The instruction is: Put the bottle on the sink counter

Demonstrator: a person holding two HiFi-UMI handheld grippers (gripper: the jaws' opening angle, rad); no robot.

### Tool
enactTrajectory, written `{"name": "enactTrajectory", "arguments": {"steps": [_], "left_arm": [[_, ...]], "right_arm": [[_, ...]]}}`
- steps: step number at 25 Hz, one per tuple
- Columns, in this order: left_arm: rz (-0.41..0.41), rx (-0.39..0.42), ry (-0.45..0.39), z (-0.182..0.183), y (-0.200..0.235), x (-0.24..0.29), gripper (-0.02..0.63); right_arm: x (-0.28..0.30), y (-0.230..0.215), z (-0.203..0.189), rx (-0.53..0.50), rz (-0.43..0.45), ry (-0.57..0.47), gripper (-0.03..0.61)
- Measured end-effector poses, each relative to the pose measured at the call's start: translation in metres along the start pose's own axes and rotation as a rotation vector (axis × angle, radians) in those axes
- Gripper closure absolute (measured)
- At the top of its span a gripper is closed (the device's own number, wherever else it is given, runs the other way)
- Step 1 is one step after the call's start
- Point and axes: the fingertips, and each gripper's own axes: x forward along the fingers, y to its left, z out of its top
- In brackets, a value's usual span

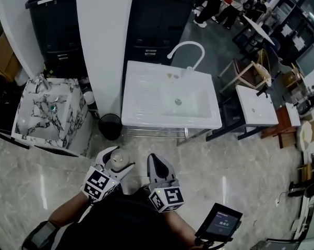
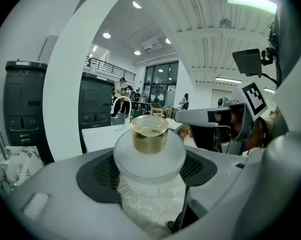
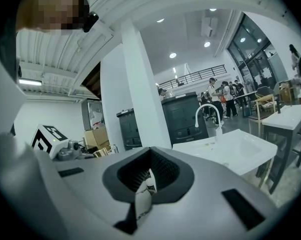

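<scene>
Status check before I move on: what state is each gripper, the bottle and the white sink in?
left gripper: shut on the bottle.
bottle: upright, gold cap on, held off the floor.
right gripper: shut, empty.
white sink: bottle not yet on its counter.

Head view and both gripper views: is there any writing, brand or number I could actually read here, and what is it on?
No readable text anywhere.
On the handheld screen: pale lines, too small to read.
On the bottle: a faint mark on the frosted body, too blurred to read.
On the marker cubes: black-and-white square patterns, not letters.
</scene>
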Motion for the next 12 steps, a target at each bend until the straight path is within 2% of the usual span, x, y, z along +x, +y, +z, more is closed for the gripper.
{"name": "enactTrajectory", "arguments": {"steps": [6, 12], "left_arm": [[-0.023, 0.016, 0.015, -0.005, 0.010, 0.003, 0.276], [-0.043, 0.005, 0.019, 0.001, 0.020, 0.024, 0.276]], "right_arm": [[0.012, 0.003, 0.000, -0.004, -0.019, 0.004, 0.583], [0.035, -0.012, -0.002, 0.016, -0.002, 0.001, 0.583]]}}
